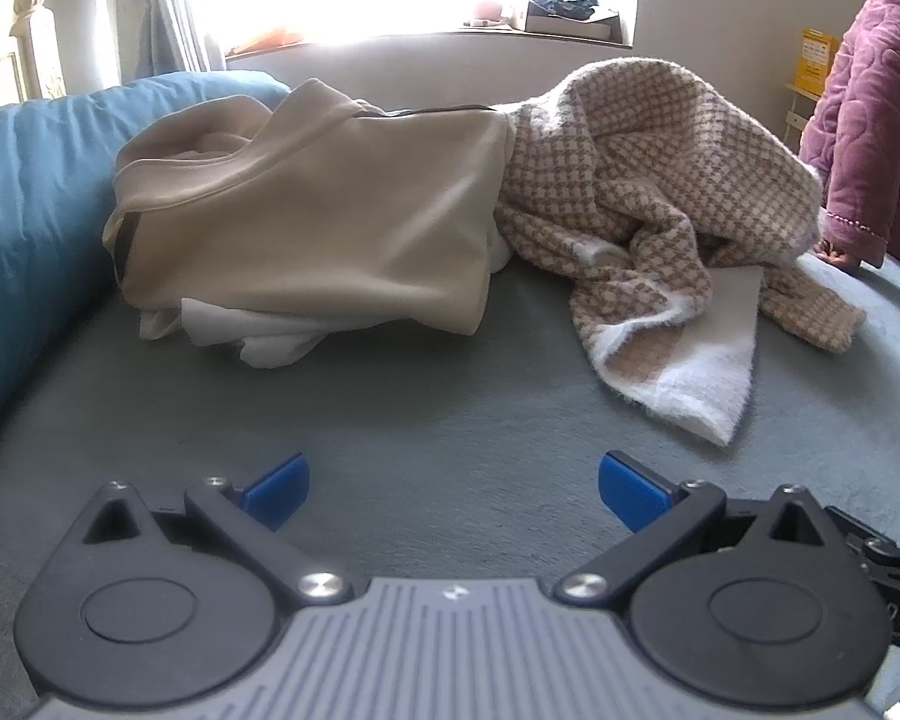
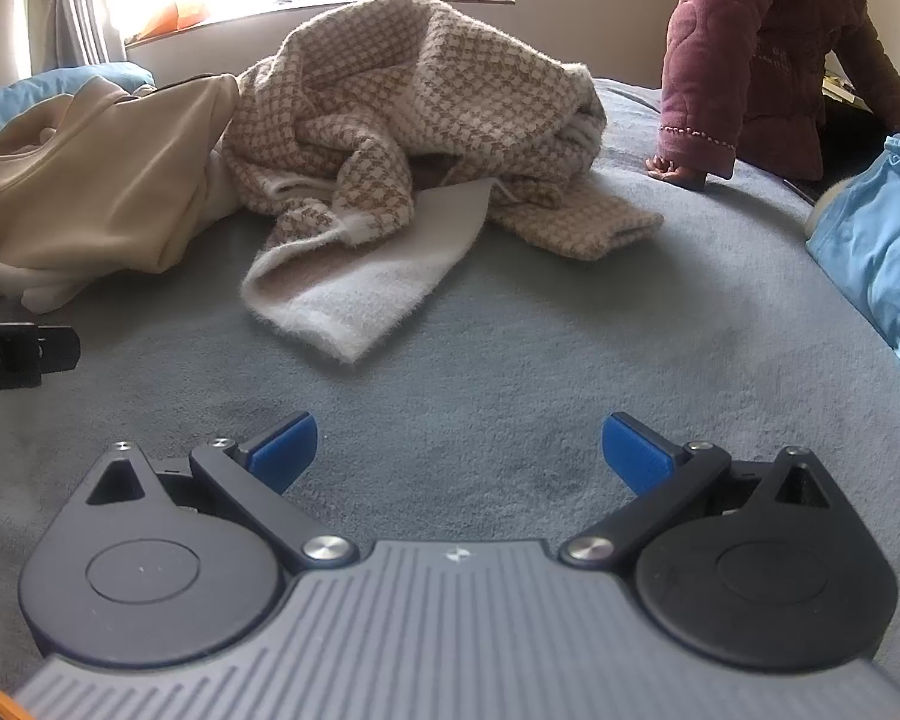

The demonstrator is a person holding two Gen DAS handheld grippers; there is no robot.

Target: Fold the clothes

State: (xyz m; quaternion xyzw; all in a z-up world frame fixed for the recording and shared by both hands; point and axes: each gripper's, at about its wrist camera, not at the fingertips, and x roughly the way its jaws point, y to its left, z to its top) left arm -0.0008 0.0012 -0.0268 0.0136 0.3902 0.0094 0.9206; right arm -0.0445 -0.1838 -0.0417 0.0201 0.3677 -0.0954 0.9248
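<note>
Grey-blue plush bed cover (image 1: 450, 420) underneath. Plain beige folded garment (image 1: 330, 210) over white cloth (image 1: 258, 330), tan-and-cream houndstooth knit sweater (image 2: 390, 90) with white trim, teal pillow (image 1: 24, 210), mauve quilted sleeve (image 2: 720, 60), blue claw pads (image 2: 285, 450).

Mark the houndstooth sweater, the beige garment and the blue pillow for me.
houndstooth sweater (image 2: 402, 96): right wrist view, on the heaped patterned body.
beige garment (image 1: 330, 210): left wrist view, on its flat front panel.
blue pillow (image 1: 30, 210): left wrist view, on its side.
</note>
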